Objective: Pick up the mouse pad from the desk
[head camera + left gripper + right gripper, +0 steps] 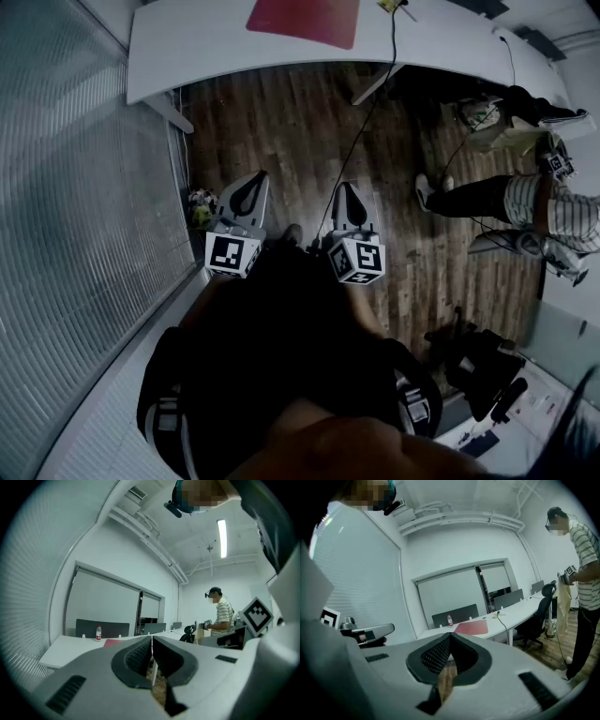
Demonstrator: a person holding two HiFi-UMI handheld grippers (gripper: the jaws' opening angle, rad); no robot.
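The red mouse pad (305, 19) lies flat on the white desk (187, 47) at the top of the head view, far ahead of both grippers. My left gripper (253, 180) and right gripper (346, 187) hang side by side over the wooden floor, well short of the desk, both shut and empty. In the left gripper view the closed gripper (152, 641) points level toward the desk, where the mouse pad (112, 642) shows as a thin red strip. The right gripper view shows the shut gripper (450, 637) with the mouse pad (471, 628) beyond it.
A small bottle (450, 620) stands on the desk behind the pad, and a black cable (389, 47) runs over the desk's edge to the floor. A person in a striped shirt (553, 211) stands at the right near an office chair (541, 606). A blinds-covered glass wall (75, 216) runs along the left.
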